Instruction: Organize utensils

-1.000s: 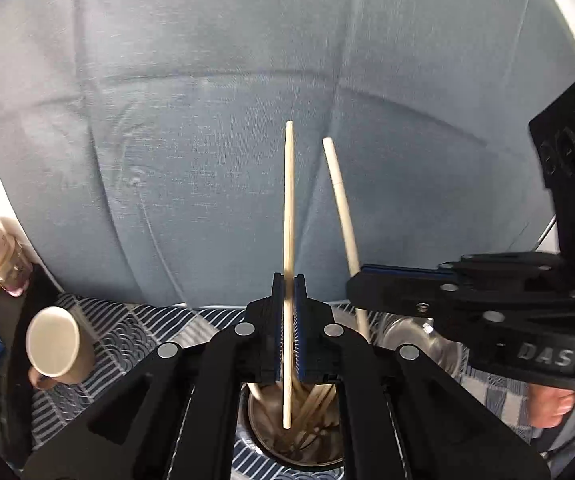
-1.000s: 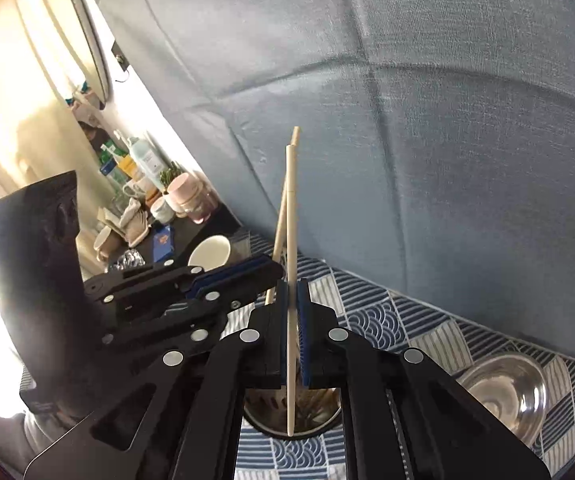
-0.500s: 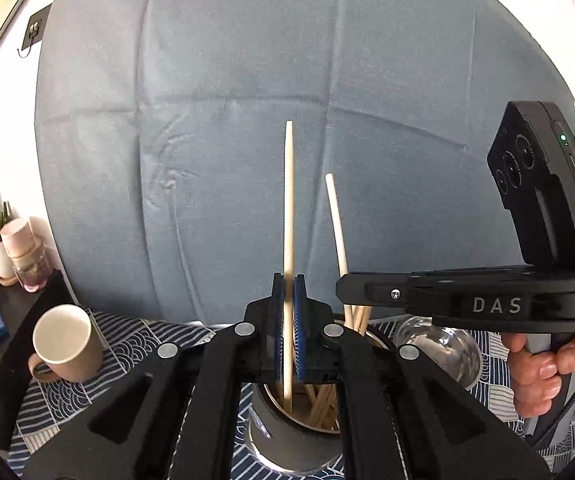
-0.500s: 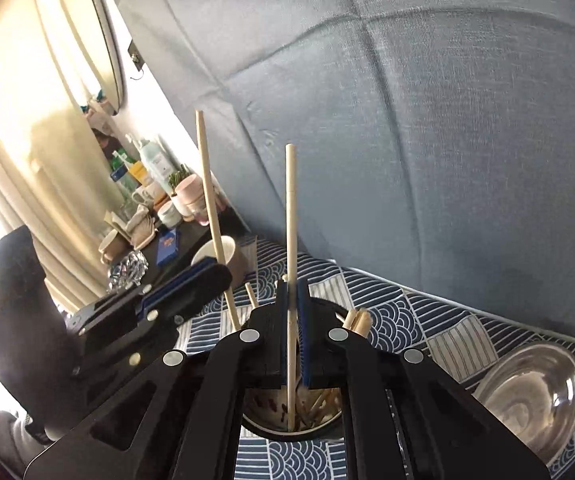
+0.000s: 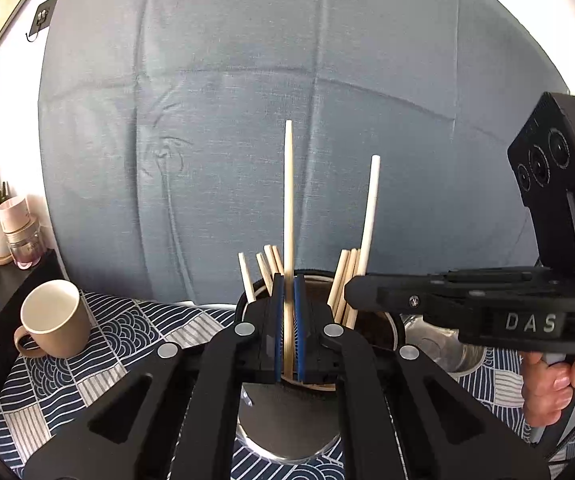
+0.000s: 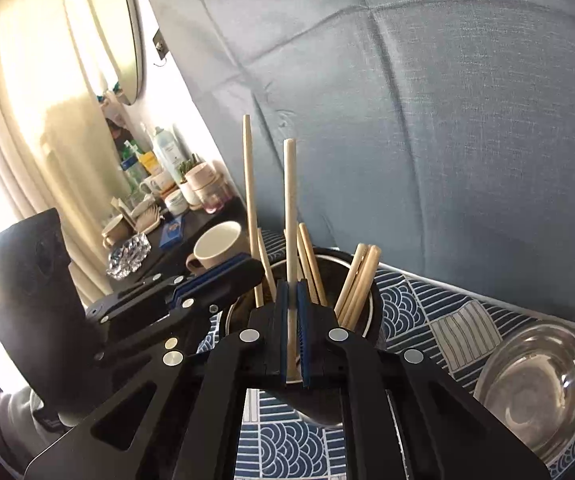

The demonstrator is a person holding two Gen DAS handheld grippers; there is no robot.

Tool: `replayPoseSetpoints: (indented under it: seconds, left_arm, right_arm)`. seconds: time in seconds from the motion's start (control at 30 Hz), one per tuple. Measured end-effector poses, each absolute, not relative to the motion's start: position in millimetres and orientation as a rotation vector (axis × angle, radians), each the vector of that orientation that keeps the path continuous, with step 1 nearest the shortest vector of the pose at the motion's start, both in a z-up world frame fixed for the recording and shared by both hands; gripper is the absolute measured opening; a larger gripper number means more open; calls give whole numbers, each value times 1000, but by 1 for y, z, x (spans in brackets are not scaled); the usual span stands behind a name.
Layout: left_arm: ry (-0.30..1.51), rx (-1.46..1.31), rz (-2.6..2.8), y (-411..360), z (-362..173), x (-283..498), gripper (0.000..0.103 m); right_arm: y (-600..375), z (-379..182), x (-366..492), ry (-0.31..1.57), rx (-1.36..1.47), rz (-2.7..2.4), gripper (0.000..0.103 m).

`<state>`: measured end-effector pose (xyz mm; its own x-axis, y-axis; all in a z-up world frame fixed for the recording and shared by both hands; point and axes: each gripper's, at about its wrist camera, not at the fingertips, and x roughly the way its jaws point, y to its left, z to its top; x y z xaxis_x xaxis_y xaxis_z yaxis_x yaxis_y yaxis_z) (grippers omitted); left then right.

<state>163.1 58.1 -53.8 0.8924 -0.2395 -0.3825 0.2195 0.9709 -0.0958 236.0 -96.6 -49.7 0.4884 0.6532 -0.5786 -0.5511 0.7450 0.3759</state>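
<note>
A dark metal holder (image 5: 287,416) (image 6: 367,280) stands on the patterned cloth with several wooden chopsticks (image 5: 343,280) (image 6: 357,280) leaning in it. My left gripper (image 5: 288,280) is shut on one upright chopstick (image 5: 288,200), its lower end inside the holder's mouth. Over the same holder, my right gripper (image 6: 292,286) is shut on another upright chopstick (image 6: 289,208). From the left wrist view the right gripper (image 5: 351,290) comes in from the right with its pale chopstick (image 5: 369,216). In the right wrist view the left gripper (image 6: 257,268) reaches in from the left with its chopstick (image 6: 249,200).
A beige mug (image 5: 53,318) (image 6: 217,246) sits left of the holder. A steel bowl (image 6: 535,376) (image 5: 443,346) lies to its right. A blue fabric backdrop (image 5: 287,80) rises behind. Bottles, jars and a small plant crowd a dark side shelf (image 6: 191,220). A hand (image 5: 555,384) grips the right tool.
Both grippers have come down with their chopsticks, whose lower ends now sit inside the holder. The holder's other chopsticks have come into view around them.
</note>
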Motion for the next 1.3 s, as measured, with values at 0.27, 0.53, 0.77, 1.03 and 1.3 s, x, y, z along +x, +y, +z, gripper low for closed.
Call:
replayPoseSetpoints:
  seconds: [0.27,0.53,0.77,1.03,1.3]
  left_arm:
    - [451,-37,-235,61,-65,152,5]
    - [455,-59,-245,72,-58,151,6]
    - [442,-51,-229,77,-52,146,22]
    - [442,-51,-214,83,-42,131,46]
    - [466,-49,-181,90,-34,112,75]
  right_arm:
    - [-98,-53,234,781,137,715,6]
    - [-99,-45,234,782,147,715,8]
    - [-105,-36,231,774,162,676,30]
    - [-109,-18,216,734,171,636,55]
    - [-117,-4,198,704,183,574,82]
